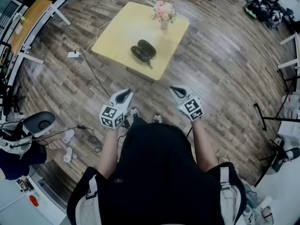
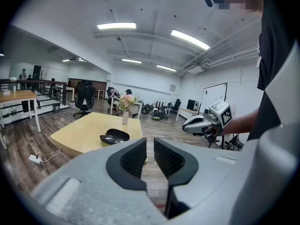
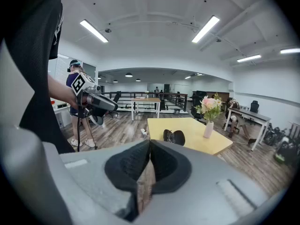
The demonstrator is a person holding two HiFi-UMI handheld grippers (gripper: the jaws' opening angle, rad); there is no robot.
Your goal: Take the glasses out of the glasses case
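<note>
A black glasses case (image 1: pixel 143 50) lies open on the yellow table (image 1: pixel 117 36), well ahead of me; the glasses (image 1: pixel 139 55) show dark inside its lower half. The case also appears far off in the left gripper view (image 2: pixel 114 136) and the right gripper view (image 3: pixel 174 136). Both grippers hover over the wooden floor in front of my body, short of the table. My left gripper (image 1: pixel 123 96) (image 2: pixel 150 142) holds its jaws a narrow gap apart with nothing between them. My right gripper (image 1: pixel 178 91) (image 3: pixel 150 144) has its jaw tips touching, empty.
A vase of pink flowers (image 1: pixel 163 14) stands at the table's far edge. A power strip (image 1: pixel 73 54) with a cable lies on the floor to the left. Another person (image 1: pixel 18 146) stands at lower left. Stands and gear (image 1: pixel 276 121) crowd the right side.
</note>
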